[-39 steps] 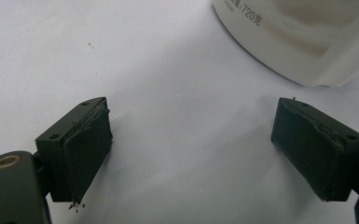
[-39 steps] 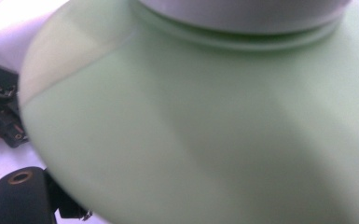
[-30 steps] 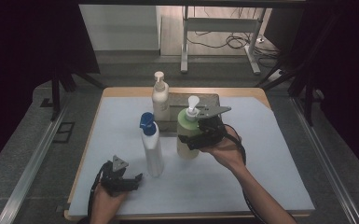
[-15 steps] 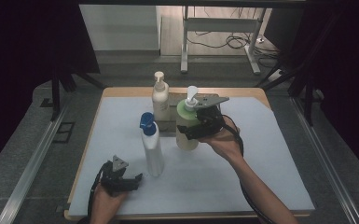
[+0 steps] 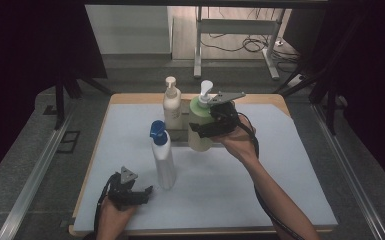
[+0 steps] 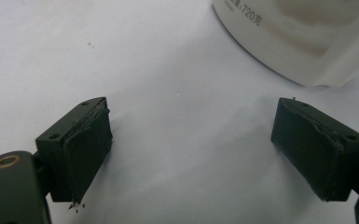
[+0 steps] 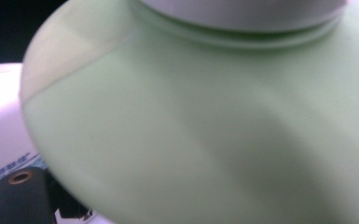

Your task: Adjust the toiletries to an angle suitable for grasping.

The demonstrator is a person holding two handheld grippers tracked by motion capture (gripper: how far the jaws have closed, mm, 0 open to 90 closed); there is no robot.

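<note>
My right gripper [image 5: 198,131] is shut on a pale green pump bottle [image 5: 200,125] and holds it upright at the front edge of a dark tray [image 5: 179,134]. Seen from the right gripper view, the green bottle [image 7: 205,121] is pressed close against the camera. A cream pump bottle [image 5: 171,102] stands on the tray just left of it. A white bottle with a blue cap [image 5: 163,155] stands on the white mat nearer to me. At the front left my left gripper [image 5: 141,193] rests open; its jaws [image 6: 191,144] have nothing between them, and the base of the white bottle [image 6: 303,37] is ahead.
A white mat [image 5: 280,165] covers the wooden table [image 5: 130,98], with free room at the right and front. Dark floor, metal rails [image 5: 35,165] and a stand with cables [image 5: 240,30] surround the table.
My right gripper has carried the green pump bottle away from me and slightly up, toward the tray and the cream bottle. The left gripper has stayed where it was.
</note>
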